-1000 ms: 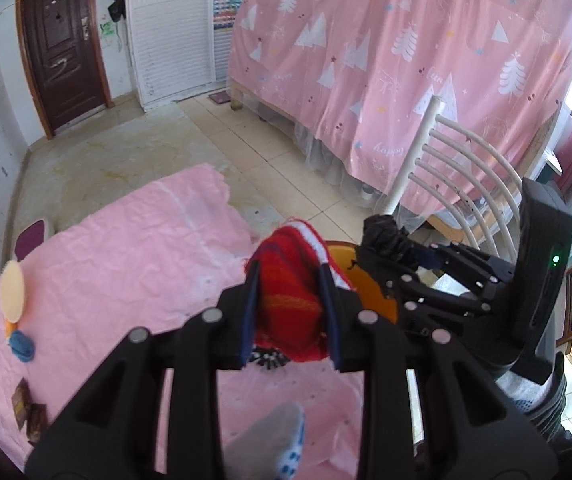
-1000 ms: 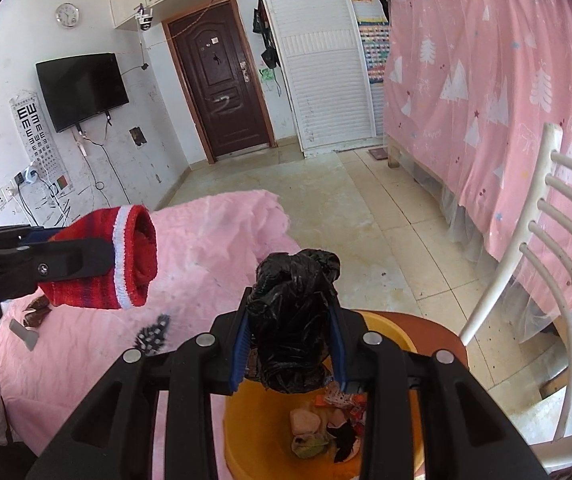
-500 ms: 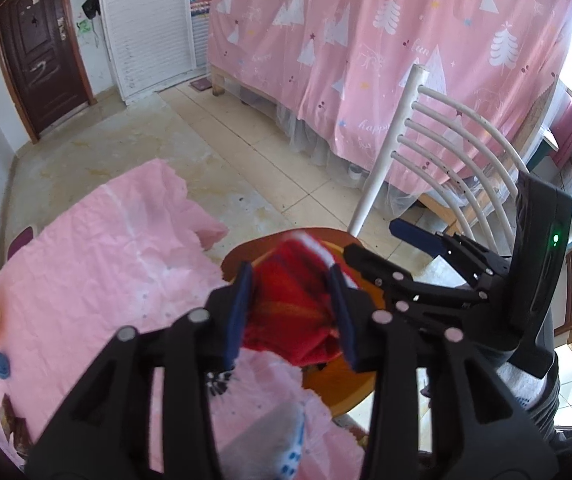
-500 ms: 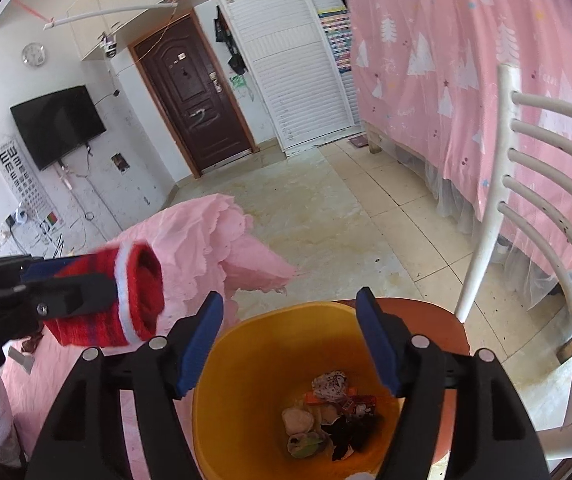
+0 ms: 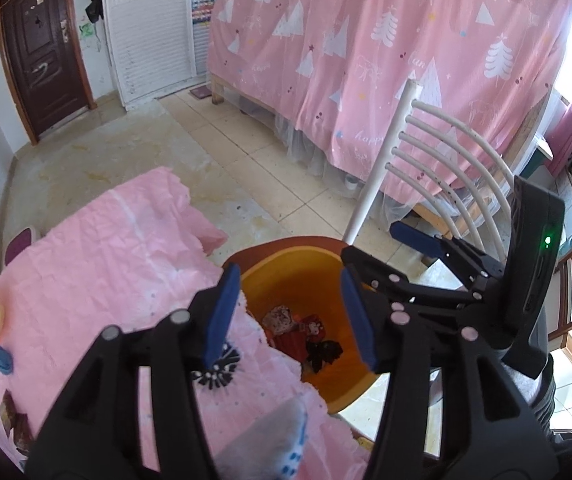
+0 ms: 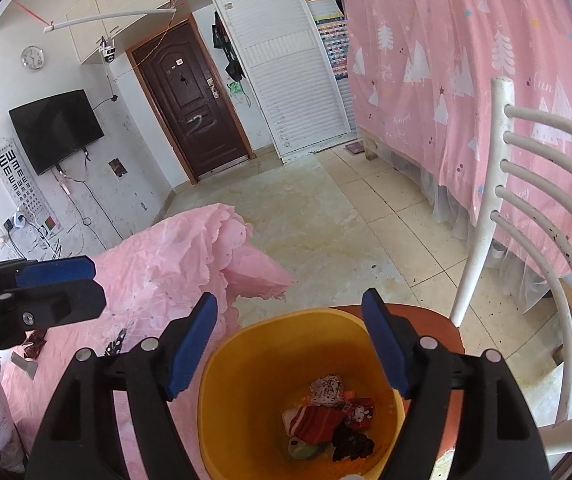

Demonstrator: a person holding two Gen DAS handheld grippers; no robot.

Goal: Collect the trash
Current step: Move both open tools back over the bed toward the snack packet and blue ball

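**Grippers hovering over the bin**

Tablecloth (image 5: 98, 264) is lying pink at the left. The left gripper (image 5: 288, 316) is hanging spread and empty above the yellow bin (image 6: 242, 364); the right gripper (image 6: 290, 344) is gaping likewise. Trash (image 6: 326, 420) is sitting inside the bin, on the chair (image 6: 482, 248).

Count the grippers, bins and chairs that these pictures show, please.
Grippers: 2 (left gripper, right gripper, both open)
Bin: 1
Chair: 1
Total: 4

The bin (image 6: 222, 412) sits on the chair (image 6: 482, 248), right of the table (image 5: 98, 256); trash (image 6: 326, 420) lies inside.
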